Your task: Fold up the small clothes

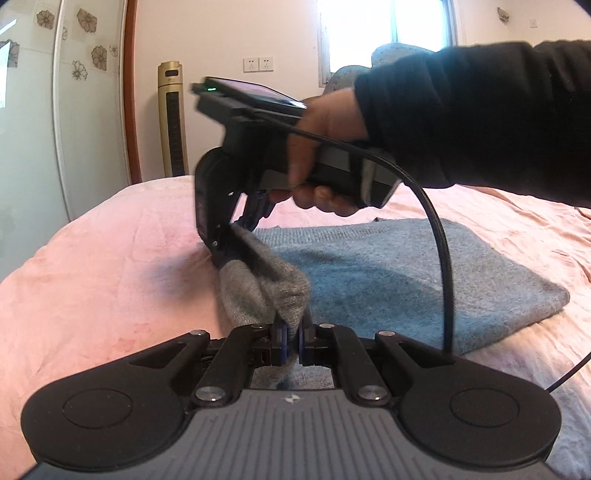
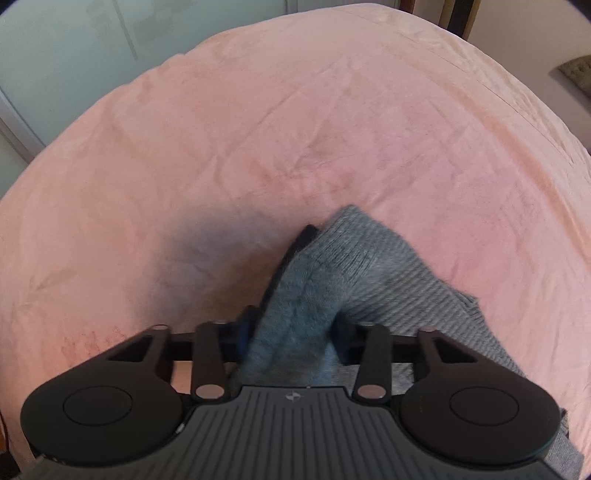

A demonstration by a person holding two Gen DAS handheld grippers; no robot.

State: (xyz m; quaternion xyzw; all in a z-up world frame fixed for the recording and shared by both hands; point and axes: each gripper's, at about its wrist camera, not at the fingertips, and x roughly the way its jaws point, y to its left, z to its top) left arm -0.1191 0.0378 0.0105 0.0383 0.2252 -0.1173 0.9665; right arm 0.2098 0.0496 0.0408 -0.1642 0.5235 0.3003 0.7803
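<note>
A grey-blue knitted sweater [image 1: 388, 280] lies partly folded on the pink bed [image 1: 110, 277]. My left gripper [image 1: 291, 341] is shut on a ribbed grey edge of the sweater [image 1: 273, 291], lifted off the bed. My right gripper [image 1: 231, 232] shows in the left wrist view, held by a hand in a black sleeve, shut on the same strip of fabric farther along. In the right wrist view the right gripper [image 2: 295, 332] pinches bunched grey knit [image 2: 332, 273], which drapes down to the right over the bed [image 2: 258, 129].
A gold tower fan [image 1: 171, 122] stands behind the bed by a wooden door frame [image 1: 131, 92]. A black cable [image 1: 439, 229] hangs from the right gripper across the sweater. A window [image 1: 388, 33] is in the back wall.
</note>
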